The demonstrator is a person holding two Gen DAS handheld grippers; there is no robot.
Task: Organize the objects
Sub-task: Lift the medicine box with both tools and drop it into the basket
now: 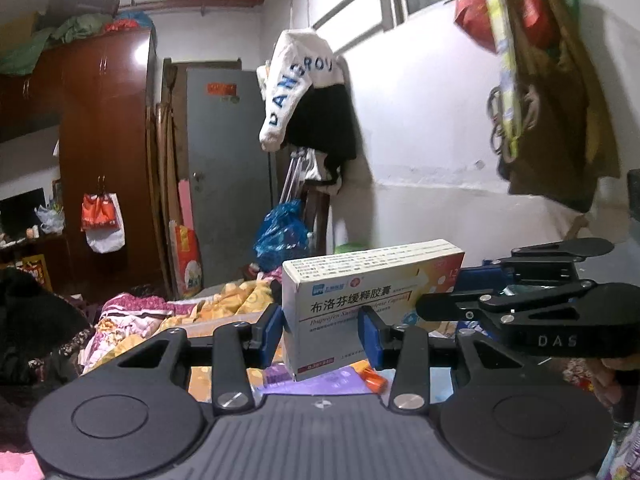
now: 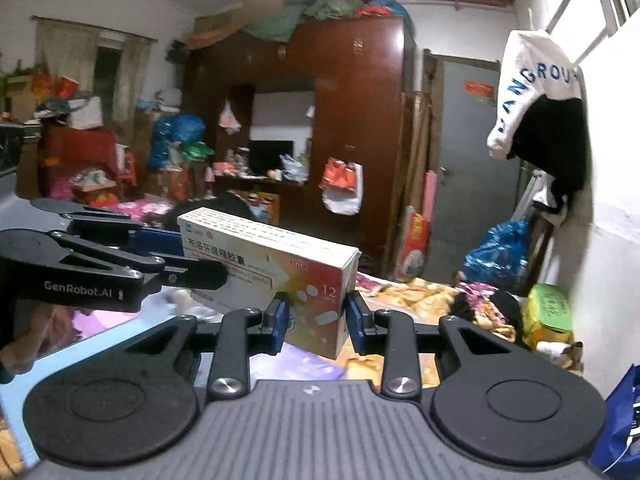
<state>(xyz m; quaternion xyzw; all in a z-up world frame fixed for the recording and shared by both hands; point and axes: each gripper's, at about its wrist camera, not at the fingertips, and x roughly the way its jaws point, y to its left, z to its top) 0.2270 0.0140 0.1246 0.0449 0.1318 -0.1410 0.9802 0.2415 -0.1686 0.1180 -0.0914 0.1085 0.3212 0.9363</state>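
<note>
Cluttered home bedroom: dark wooden wardrobe (image 2: pixel 352 120) piled with bundles, bed under floral bedding (image 1: pixel 168 316), grey door (image 1: pixel 228 168), clothes hanging on white wall (image 1: pixel 308 92), plastic bags (image 2: pixel 496 248), curtained window (image 2: pixel 92 64).

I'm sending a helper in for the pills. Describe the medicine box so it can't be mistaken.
Start at the bed with the flowered quilt. Above its near edge, both grippers hold one flat carton in the air: the left gripper at one end, the right gripper at the other. That medicine box is white with blue Chinese lettering, an orange-red corner and pill pictures beside a "12"; nothing nearby looks like it.
</note>
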